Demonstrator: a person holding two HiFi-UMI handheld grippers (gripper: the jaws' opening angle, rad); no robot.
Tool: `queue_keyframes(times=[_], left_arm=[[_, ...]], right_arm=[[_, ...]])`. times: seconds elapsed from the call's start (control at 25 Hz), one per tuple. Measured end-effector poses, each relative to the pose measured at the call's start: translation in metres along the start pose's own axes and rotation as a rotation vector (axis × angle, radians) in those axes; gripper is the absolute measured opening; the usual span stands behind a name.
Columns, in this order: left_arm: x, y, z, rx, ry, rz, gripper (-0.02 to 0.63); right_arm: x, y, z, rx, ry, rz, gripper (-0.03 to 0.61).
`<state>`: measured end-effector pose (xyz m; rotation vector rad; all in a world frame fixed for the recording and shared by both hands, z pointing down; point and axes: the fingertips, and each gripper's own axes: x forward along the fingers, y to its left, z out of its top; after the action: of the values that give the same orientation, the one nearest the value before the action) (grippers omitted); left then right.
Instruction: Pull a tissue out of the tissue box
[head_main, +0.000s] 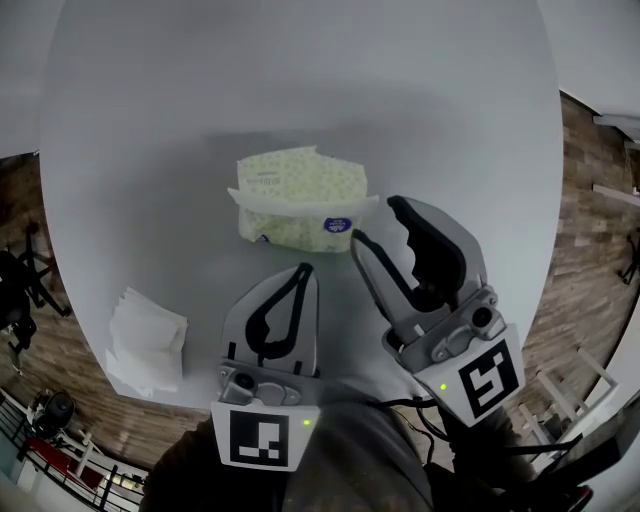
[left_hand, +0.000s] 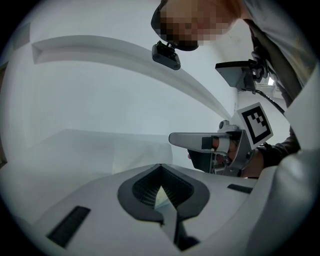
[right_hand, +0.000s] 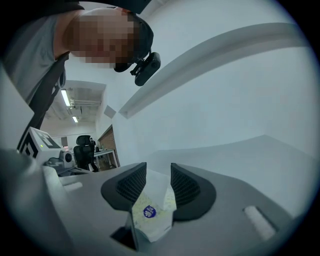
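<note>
Where we hold the right gripper (head_main: 375, 221): jaws wide, pressing nothing, tips just beside the pack (head_main: 300, 180), at its right end.
Left gripper (head_main: 303, 272): jaws together, empty, near the pack's front.
Pack: middle of the table (head_main: 130, 150); soft wrap, tissues inside, count hidden; a white sheet (head_main: 285, 203) shows at the slit.
Handling: we judge the sheet light, limp and tearable; pinch its raised fold and steady the pack.
Loose tissues (head_main: 148, 338): piled well apart, leftward.
</note>
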<state>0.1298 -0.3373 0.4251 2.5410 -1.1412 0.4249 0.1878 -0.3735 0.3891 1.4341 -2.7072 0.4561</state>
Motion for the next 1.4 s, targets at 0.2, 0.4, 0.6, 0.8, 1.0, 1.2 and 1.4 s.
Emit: queue_keyframes(times=[0.2,0.4,0.6,0.8,1.0,1.2,1.4], left_arm=[[0.009,0.008,-0.009,-0.025,0.009,0.007,-0.002],[0.017,0.012,-0.011,-0.026,0.002,0.012,-0.002],[0.022,0.013,-0.008,-0.015,-0.02,0.023,-0.002],[0.02,0.006,0.002,-0.015,-0.055,0.027,-0.002],[0.004,-0.005,0.016,-0.026,-0.095,0.028,-0.002],[-0.028,-0.025,0.043,-0.002,-0.15,0.027,-0.002],[-0.086,-0.05,0.058,-0.01,-0.18,0.062,-0.002]], right_arm=[[0.012,-0.004,-0.012,-0.017,0.031,0.032,0.124],[0.012,0.004,-0.018,-0.084,0.055,0.046,0.003],[0.004,0.023,0.008,-0.094,0.003,0.103,0.002],[-0.01,0.041,0.043,-0.124,-0.043,0.134,0.003],[-0.027,0.06,0.083,-0.161,-0.107,0.14,0.003],[-0.052,0.083,0.122,-0.211,-0.165,0.146,0.003],[-0.086,0.113,0.13,-0.231,-0.175,0.161,0.002]])
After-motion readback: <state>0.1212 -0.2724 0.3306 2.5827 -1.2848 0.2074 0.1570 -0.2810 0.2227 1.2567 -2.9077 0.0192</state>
